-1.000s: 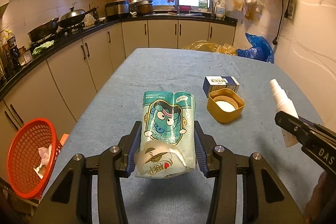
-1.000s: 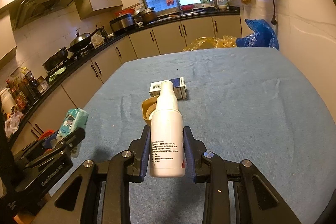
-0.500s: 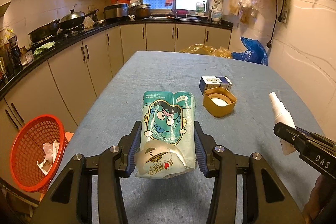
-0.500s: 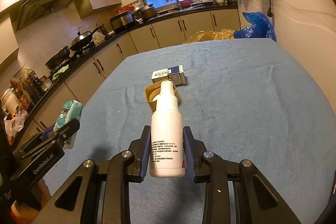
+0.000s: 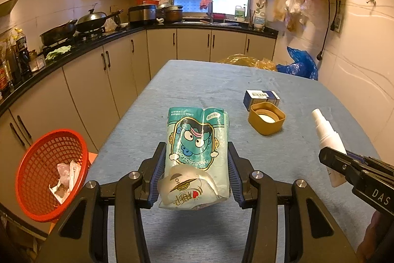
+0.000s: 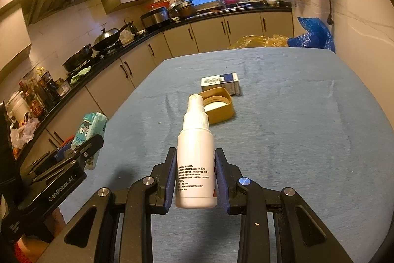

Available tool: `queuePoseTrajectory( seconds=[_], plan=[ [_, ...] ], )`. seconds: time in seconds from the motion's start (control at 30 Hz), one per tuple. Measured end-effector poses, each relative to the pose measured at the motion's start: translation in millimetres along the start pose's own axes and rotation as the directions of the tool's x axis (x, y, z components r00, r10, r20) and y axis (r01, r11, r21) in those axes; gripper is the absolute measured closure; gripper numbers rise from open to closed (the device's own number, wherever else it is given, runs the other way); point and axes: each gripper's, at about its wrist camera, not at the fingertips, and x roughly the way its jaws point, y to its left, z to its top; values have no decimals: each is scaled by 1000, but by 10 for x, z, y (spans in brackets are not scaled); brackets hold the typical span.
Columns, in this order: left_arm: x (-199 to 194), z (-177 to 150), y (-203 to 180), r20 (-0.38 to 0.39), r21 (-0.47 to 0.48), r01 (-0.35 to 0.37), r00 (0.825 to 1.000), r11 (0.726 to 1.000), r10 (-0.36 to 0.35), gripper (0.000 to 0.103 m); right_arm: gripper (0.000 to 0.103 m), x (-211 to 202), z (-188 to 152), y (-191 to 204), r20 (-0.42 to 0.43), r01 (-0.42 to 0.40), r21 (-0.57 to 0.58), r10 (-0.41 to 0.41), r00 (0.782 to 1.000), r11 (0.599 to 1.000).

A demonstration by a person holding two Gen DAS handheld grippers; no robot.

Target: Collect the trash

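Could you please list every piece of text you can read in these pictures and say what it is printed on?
"GenRobot.AI": body of the left gripper.
"DAS": cut off, body of the right gripper.
Teal snack packet: upside-down lettering, not surely readable.
White spray bottle: print too small.
Blue and white box: barcode label, unreadable.

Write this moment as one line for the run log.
left hand-held gripper: shut on tissue pack | right hand-held gripper: shut on spray bottle | red basket: beside table, holds scraps
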Motion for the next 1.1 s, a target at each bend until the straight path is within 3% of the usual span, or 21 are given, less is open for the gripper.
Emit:
queuePoseTrajectory(
  seconds=[0.33, 0.63, 0.87, 1.1],
  plan=[
    [-88, 0, 342, 17, -56, -18, 1000, 998, 19, 58, 71, 45, 26, 396, -20, -38, -66, 37, 999, 997],
    [-257, -5, 896, 39, -132, -67, 997, 989, 72, 58, 71, 215, 76, 993, -67, -110, -168, 100, 993, 980],
    [-413, -60, 1504, 45, -197, -145, 987, 970, 157, 58, 71, 459, 129, 1579, -139, -215, -233, 186, 973, 949],
    [-436, -220, 2176, -4, -262, -243, 968, 934, 251, 58, 71, 761, 53, 2273, -228, -312, -300, 250, 941, 902]
  ],
)
